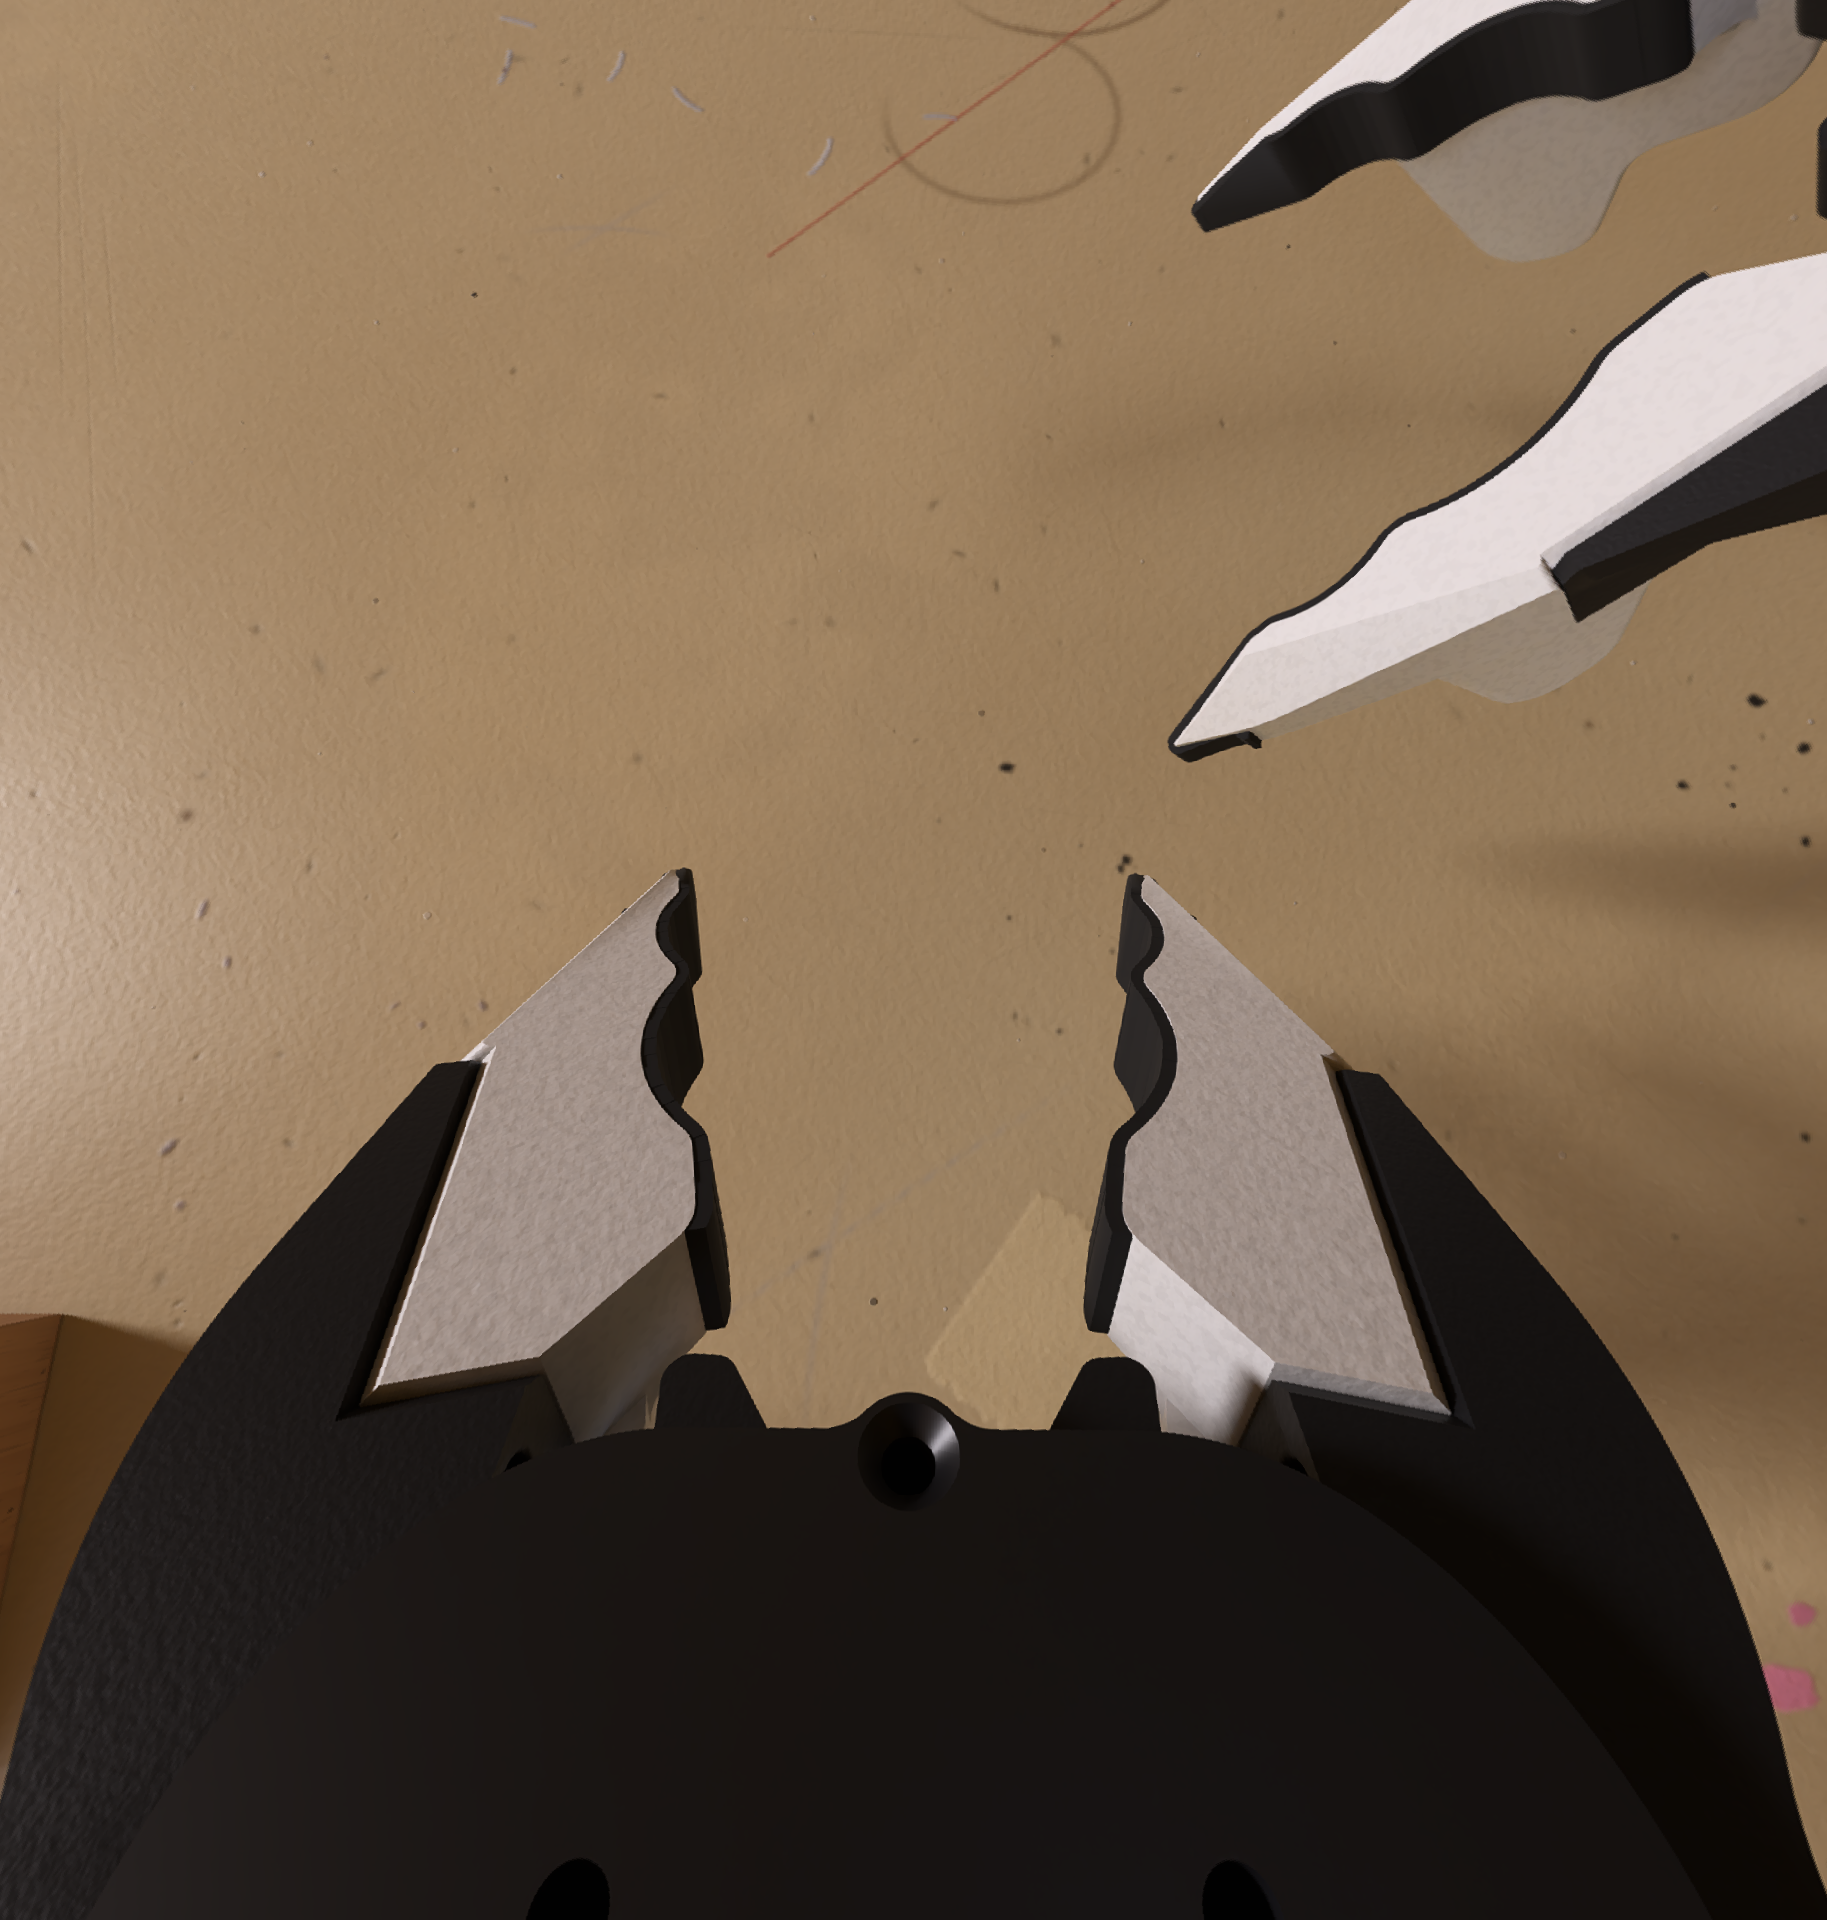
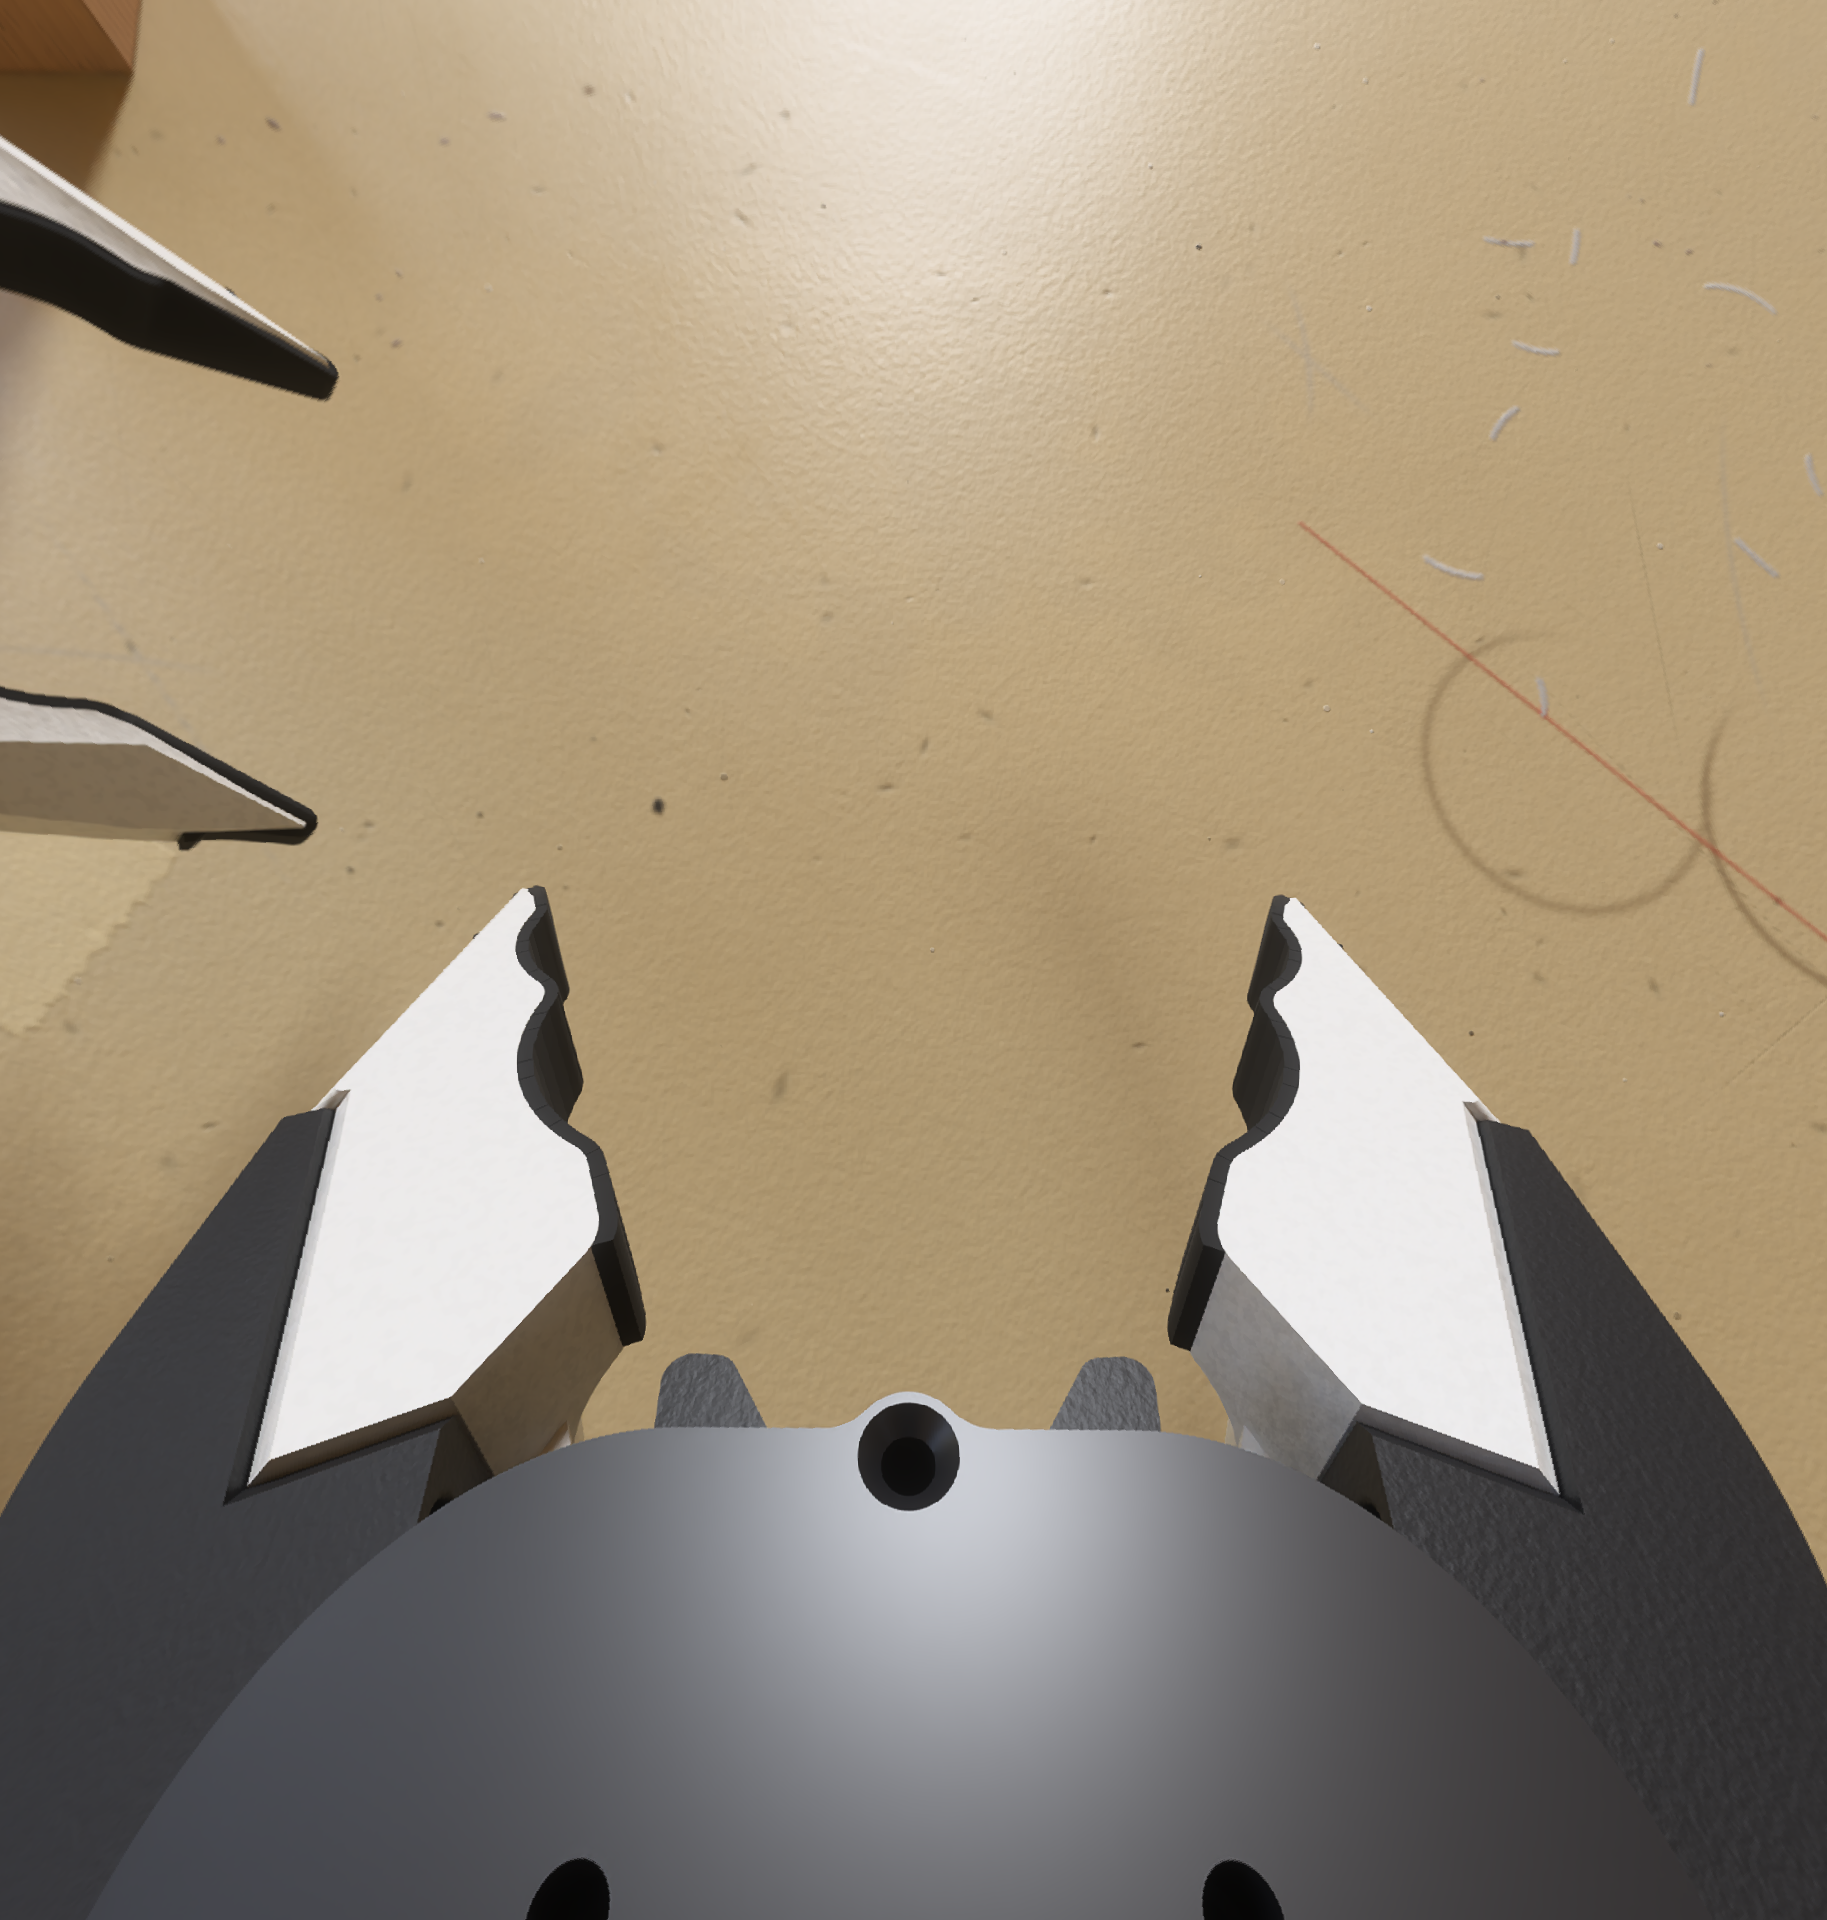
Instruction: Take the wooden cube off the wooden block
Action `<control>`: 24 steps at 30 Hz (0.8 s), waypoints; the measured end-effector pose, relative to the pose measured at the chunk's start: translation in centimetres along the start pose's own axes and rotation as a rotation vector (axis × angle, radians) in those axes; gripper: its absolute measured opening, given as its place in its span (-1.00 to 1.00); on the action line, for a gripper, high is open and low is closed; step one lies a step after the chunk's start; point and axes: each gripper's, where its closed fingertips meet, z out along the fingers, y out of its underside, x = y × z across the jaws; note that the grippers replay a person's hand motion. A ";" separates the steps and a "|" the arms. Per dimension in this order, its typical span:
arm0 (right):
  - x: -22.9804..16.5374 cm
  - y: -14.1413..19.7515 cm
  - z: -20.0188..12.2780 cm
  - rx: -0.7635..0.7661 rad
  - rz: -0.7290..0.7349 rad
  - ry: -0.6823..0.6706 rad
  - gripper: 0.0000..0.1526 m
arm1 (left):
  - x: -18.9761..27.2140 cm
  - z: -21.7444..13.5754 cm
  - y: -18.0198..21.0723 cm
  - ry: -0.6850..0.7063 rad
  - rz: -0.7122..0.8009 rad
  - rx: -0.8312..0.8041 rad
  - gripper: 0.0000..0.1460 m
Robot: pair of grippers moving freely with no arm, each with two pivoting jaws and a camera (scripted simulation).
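Wooden piece (image 1: 0,1538) sits just left of left gripper (image 1: 904,878), partly hidden. Both claws spread wide, holding nothing; right gripper (image 2: 909,894) over bare tan tabletop (image 2: 888,416).

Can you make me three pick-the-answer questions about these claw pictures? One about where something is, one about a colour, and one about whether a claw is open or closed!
1. In the left wrist view, where does the wooden piece show?
A. the top right corner
B. the lower left edge
C. between the claw's fingers

2. What colour is the thin straight line drawn on the table?
A. red
B. blue
C. green

3. How is the right claw right now?
A. shut on a cube
B. shut on nothing
C. open and holding nothing

Answers:
1. B, since a brown wooden corner peeks in at the lower left edge, beside the left claw.
2. A, since the line crossing the dark ring marks is red.
3. C, since bare table shows in the wide gap between its fingers.
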 end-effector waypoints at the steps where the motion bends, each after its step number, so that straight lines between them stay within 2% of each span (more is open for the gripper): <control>1: 0.0 0.1 0.0 -0.006 -0.012 0.005 0.72 | 0.0 0.0 0.1 -0.002 0.000 -0.004 0.12; 8: 0.5 -0.3 -0.4 0.003 -0.089 0.062 0.75 | -0.4 0.0 0.3 -0.005 -0.027 -0.003 0.13; 24: -0.2 0.3 0.0 -0.022 -0.113 0.038 0.76 | -0.7 0.1 0.3 -0.012 -0.022 -0.006 0.16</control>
